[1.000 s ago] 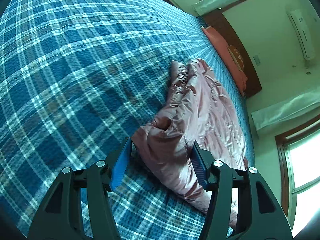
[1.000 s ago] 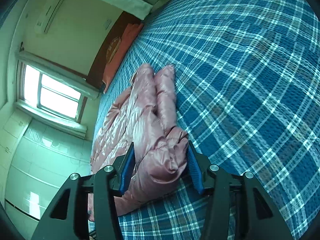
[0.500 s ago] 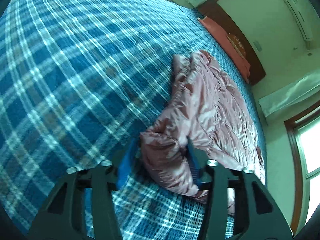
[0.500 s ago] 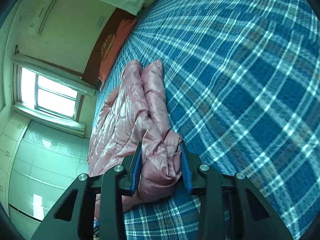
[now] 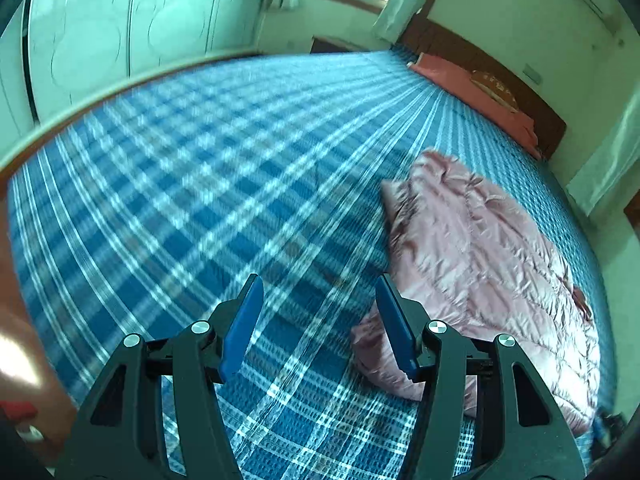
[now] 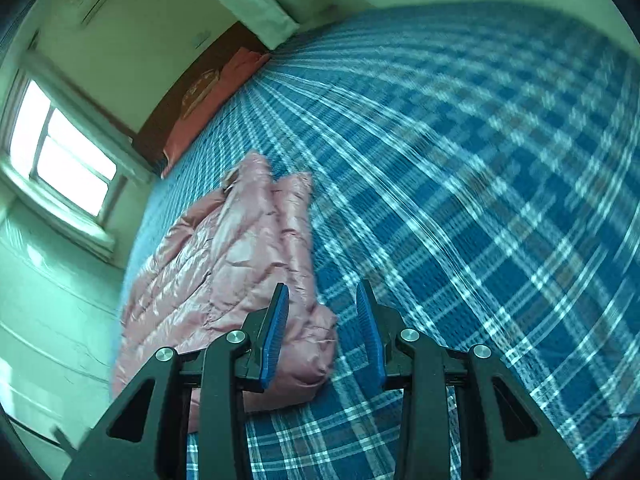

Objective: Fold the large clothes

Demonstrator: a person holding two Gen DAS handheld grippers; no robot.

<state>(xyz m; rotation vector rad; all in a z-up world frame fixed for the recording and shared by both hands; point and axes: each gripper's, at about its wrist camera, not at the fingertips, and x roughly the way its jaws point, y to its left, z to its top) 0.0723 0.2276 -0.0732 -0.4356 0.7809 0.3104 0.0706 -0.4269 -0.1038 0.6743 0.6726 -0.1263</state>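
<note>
On a bed spread with a blue plaid cover [image 5: 192, 208], a shiny pink quilted jacket [image 5: 480, 256] lies folded into a long bundle, its length running toward the headboard [image 5: 500, 64] and close to one side edge of the mattress. Its near end bulges into a rounded roll just beside each tool.

Seen from the left gripper [image 5: 318, 320], the jaws stand apart, having just been opening, with only plaid cloth between the blue pads [image 5: 242, 328]; the jacket sits off to the right, behind the right-hand finger, and nothing is held. From the right gripper [image 6: 322, 328], the jaws stand at a narrower gap and grip nothing. The jacket's roll [image 6: 312, 340] shows behind and just past the left pad, apart from the opposite pad. Both views are smeared by motion.

Beyond the jacket, an orange-red pillow [image 5: 472, 88] rests against the dark wooden headboard. A bright window [image 6: 64, 160] sits in the wall beside the bed, pale curtains [image 6: 248, 0] hang near the head end, and pale wardrobe doors [image 5: 120, 24] stand past the far edge of the bed.
</note>
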